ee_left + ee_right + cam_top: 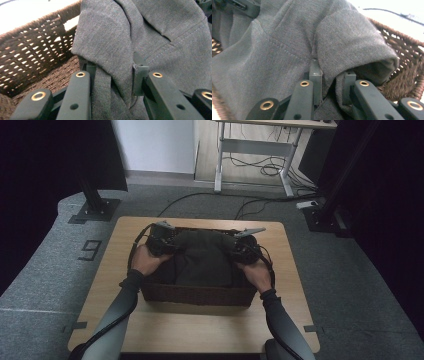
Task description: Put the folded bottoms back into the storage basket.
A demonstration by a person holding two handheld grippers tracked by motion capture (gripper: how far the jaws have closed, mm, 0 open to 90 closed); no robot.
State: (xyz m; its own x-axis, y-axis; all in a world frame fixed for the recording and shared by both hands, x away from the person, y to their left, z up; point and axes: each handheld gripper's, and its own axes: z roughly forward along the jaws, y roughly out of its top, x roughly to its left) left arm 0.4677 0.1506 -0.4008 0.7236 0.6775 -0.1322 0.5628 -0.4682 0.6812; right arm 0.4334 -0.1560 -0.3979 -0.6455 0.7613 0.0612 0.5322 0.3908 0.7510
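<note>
Grey garment (204, 257) in wicker basket (197, 295), btwn left gripper (112, 72) & right gripper (332, 75), each clamped on a fold.

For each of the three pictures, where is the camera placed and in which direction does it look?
High view: above the person's side, looking forward and down on the table; both forearms, left gripper and right gripper show.
Left gripper view: rides on the left gripper, looking along its fingers at grey cloth in the wicker basket.
Right gripper view: rides on the right gripper, facing the same cloth; its fingers pinch a fold.
All views share cloth and basket.
</note>
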